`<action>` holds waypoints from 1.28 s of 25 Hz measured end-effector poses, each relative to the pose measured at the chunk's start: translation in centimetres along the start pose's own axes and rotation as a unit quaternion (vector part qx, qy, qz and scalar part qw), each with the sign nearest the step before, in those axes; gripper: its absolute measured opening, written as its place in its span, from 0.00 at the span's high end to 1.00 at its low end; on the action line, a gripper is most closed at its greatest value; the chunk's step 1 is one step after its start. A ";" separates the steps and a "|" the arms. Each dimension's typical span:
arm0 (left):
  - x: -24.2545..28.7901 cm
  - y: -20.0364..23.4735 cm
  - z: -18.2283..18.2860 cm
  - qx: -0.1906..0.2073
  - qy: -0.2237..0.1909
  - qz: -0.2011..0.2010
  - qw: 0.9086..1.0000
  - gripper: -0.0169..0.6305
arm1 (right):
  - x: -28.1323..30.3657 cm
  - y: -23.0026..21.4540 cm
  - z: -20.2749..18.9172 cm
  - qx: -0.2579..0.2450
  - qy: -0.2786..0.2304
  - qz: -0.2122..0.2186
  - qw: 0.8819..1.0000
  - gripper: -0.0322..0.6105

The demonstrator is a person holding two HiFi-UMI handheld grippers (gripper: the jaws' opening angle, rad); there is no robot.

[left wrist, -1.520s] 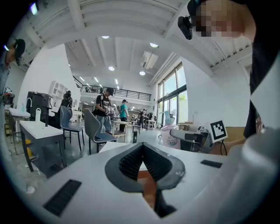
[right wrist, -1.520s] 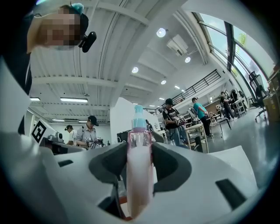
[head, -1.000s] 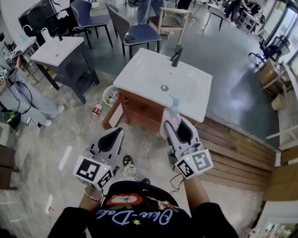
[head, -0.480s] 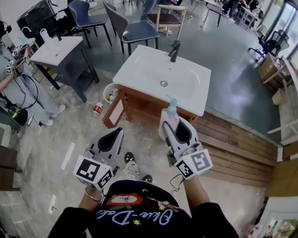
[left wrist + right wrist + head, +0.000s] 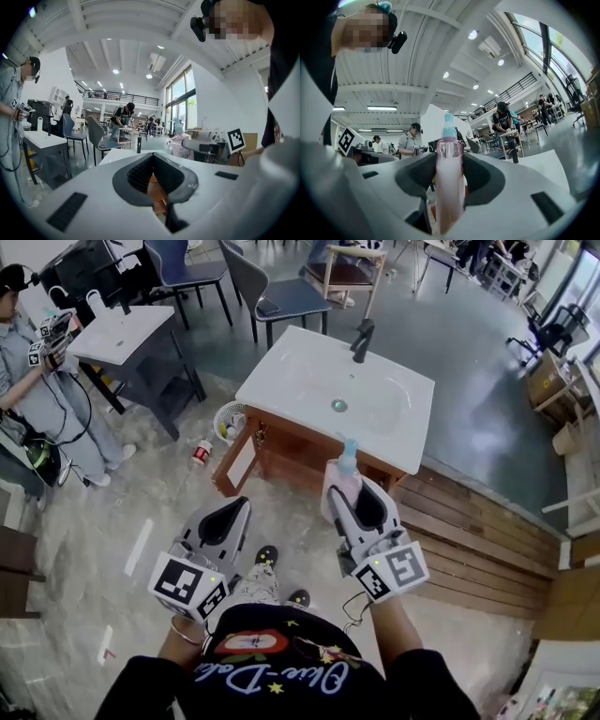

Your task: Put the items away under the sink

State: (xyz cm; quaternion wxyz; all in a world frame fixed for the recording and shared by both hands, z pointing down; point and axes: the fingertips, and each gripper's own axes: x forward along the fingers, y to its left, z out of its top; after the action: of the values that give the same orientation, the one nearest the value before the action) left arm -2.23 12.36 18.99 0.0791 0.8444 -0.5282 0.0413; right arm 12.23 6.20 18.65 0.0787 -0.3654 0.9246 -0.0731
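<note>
Gripping pink bottle [image 5: 449,178], right tongs [image 5: 357,495]; label seemingly illegible.

Upright pink bottle [image 5: 448,183] — between fingers [image 5: 480,176]

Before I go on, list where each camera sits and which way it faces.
Head view: on the person's head, facing steeply down at the sink cabinet; shows the black shirt, left gripper and right gripper.
Left gripper view: rides the left gripper, facing level over shut, empty jaws; the head camera shows upper right.
Right gripper view: rides the right gripper, level, jaws shut on the pink bottle; head camera upper left.
Shared: both gripper views see the black faucet.
</note>
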 end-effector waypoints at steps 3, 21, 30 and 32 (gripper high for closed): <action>0.4 0.6 0.3 0.003 0.000 -0.004 1.000 0.96 | 0.6 0.1 -0.2 -0.001 0.001 0.001 1.000 0.66; 5.9 4.7 0.0 -0.001 0.025 -0.079 0.997 0.96 | 4.9 -0.5 -2.4 0.012 0.021 -0.040 0.999 0.66; 8.3 7.4 0.0 -0.007 0.031 -0.110 0.993 0.96 | 7.8 -0.9 -3.2 0.023 0.022 -0.061 0.998 0.66; 8.8 8.2 0.1 -0.007 0.031 -0.115 0.993 0.96 | 8.5 -1.0 -3.2 0.026 0.019 -0.065 0.997 0.66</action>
State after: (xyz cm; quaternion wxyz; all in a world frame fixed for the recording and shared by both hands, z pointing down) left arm -5.74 1.07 21.01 0.1055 0.8974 -0.4250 0.0545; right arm 6.12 -0.07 21.22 0.0653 -0.4214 0.8979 -0.1090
